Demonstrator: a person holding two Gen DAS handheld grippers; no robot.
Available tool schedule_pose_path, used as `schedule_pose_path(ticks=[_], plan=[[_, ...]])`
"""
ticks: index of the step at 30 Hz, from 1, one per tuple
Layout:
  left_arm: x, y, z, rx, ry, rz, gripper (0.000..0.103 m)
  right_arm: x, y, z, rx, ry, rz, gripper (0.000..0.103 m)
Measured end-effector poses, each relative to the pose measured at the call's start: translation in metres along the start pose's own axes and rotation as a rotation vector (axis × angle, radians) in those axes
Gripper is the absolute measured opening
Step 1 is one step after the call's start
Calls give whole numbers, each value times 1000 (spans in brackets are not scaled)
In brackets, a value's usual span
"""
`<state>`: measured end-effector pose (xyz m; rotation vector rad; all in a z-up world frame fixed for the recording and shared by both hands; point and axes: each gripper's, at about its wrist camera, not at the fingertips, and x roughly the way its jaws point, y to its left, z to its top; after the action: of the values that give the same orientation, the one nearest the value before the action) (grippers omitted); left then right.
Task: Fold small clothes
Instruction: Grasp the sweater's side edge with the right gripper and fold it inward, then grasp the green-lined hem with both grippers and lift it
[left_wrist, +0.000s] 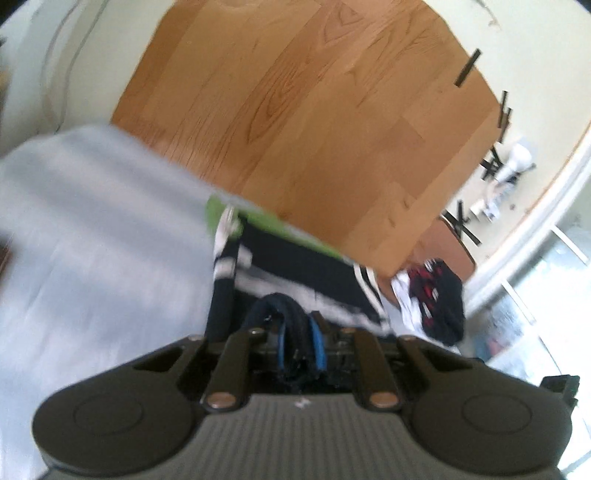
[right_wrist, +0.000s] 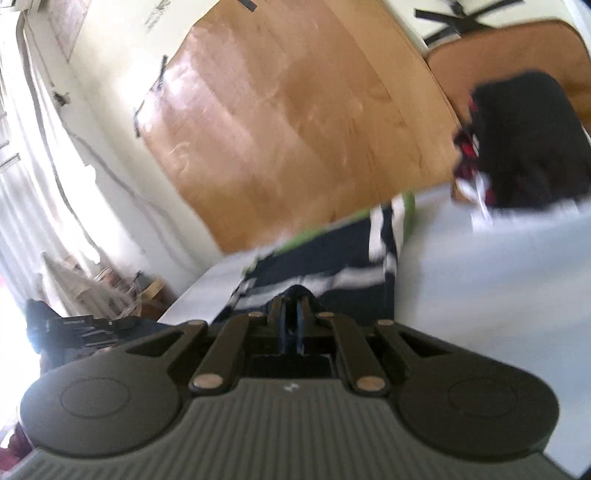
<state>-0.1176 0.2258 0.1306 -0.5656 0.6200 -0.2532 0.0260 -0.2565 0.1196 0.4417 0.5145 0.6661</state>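
Note:
A small navy garment with white stripes and a green edge hangs between both grippers above a pale grey surface. My left gripper is shut on a bunched navy fold of it. In the right wrist view the same striped garment stretches away from my right gripper, which is shut on its navy edge. Both views are blurred by motion.
A pile of dark, red and white clothes lies on a brown seat by the wooden floor; it also shows in the right wrist view. Black tape marks cross the floor. A window is at right.

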Motion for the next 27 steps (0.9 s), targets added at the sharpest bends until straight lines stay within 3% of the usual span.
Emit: schedule_pose_path(ticks=[2, 3, 4, 6, 10, 15, 18, 19, 21, 23, 27], plan=[[41, 0, 29, -39, -17, 59, 23, 41, -13, 20, 62, -14, -69, 13], [58, 2, 38, -69, -10, 96, 33, 57, -18, 25, 79, -25, -110, 21], [76, 6, 45, -86, 8, 145, 47, 66, -26, 27, 75, -22, -163, 39], [98, 16, 44, -119, 47, 261, 47, 66, -32, 20, 68, -23, -221, 43], [93, 40, 12, -107, 105, 242, 55, 36, -44, -13, 56, 19, -173, 45], [92, 47, -13, -113, 161, 201, 55, 33, -52, -40, 127, 65, -163, 45], [99, 33, -18, -57, 159, 223, 46, 44, -36, -46, 22, 68, -194, 41], [100, 30, -19, -43, 160, 231, 33, 48, -27, -47, -14, 72, -203, 27], [102, 26, -20, -9, 156, 265, 24, 59, -20, -48, -68, 98, -214, 11], [99, 27, -21, 11, 149, 278, 14, 60, -20, -52, -101, 94, -251, 9], [85, 38, -22, -34, 138, 259, 10, 25, -30, -54, -47, 27, -279, 7]])
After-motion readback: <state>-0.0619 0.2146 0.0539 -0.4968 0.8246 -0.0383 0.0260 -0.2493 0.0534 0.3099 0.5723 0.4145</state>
